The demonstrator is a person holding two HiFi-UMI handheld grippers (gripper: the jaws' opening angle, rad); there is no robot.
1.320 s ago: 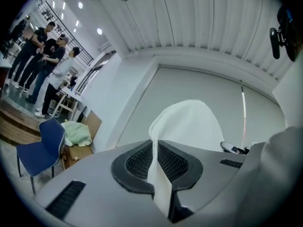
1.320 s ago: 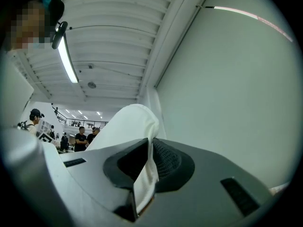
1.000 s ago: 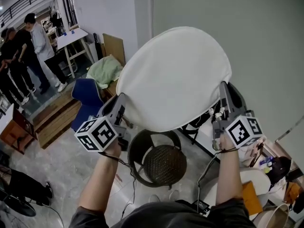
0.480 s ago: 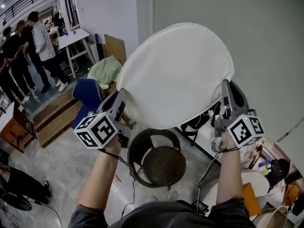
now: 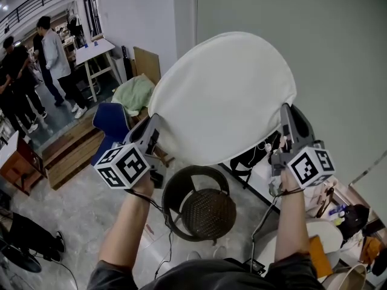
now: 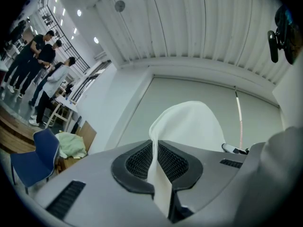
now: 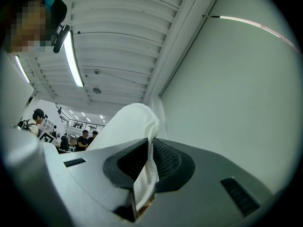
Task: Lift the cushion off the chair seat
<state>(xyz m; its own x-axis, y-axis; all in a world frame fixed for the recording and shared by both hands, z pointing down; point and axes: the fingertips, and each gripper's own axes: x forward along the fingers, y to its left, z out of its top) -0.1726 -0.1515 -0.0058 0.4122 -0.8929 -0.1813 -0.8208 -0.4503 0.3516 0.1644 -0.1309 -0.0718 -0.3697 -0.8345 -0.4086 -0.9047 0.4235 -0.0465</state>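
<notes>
A round cream-white cushion (image 5: 224,98) hangs high in the air, held by its edges between both grippers. My left gripper (image 5: 158,121) is shut on the cushion's left rim (image 6: 156,160); the fabric is pinched between its dark ribbed pads (image 6: 176,162). At the right side, my right gripper (image 5: 284,109) is shut on the cushion's other rim (image 7: 147,174). Below the cushion stands the round dark wicker chair (image 5: 199,205), its seat bare, well apart from the cushion.
Several people (image 5: 51,47) stand at the far left near a white table (image 5: 97,50). A blue chair (image 5: 112,122) with green cloth (image 5: 134,90) behind it stands left of the wicker chair. A grey-green wall (image 5: 338,65) is on the right, clutter (image 5: 344,216) at lower right.
The cushion and both grippers have barely shifted; the hold on both rims is the same. The people at the far left have moved a little.
</notes>
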